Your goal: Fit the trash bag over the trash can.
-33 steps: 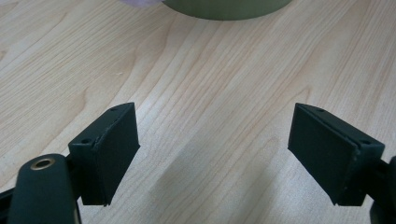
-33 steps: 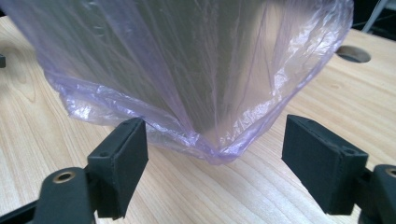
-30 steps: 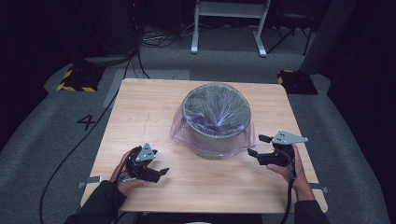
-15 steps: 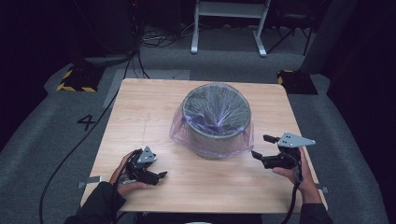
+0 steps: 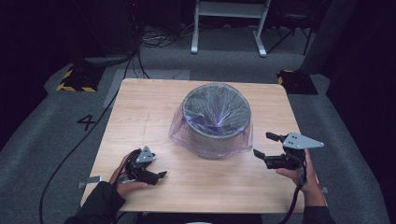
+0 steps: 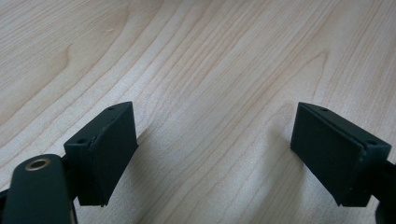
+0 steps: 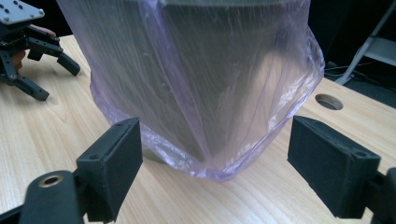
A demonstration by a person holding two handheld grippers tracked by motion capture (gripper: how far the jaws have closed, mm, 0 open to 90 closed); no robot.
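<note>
A grey round bin (image 5: 217,116) stands mid-table, lined with a thin purple plastic bag (image 5: 182,135) whose hem drapes down its outside. My right gripper (image 5: 262,144) hovers just right of the bin, pointing at it. Its jaws have just been opening and stand open; in the right gripper view (image 7: 224,158) the bag's hem (image 7: 210,168) hangs just ahead of them, and no pad presses on it. My left gripper (image 5: 158,177) lies low at the table's front left, open over bare wood in its own view (image 6: 215,144), and farther off beyond the bin (image 7: 56,81).
The wooden table (image 5: 140,107) has a round cable hole (image 7: 328,101) near its far side. Behind it stand white metal frame legs (image 5: 229,28) and two yellow-black striped blocks (image 5: 74,79). Cables run over the grey floor, marked with a "4" (image 5: 87,122).
My right gripper has risen a little and drifted slightly away from the bin, its jaws a bit wider. The left gripper has hardly moved.
</note>
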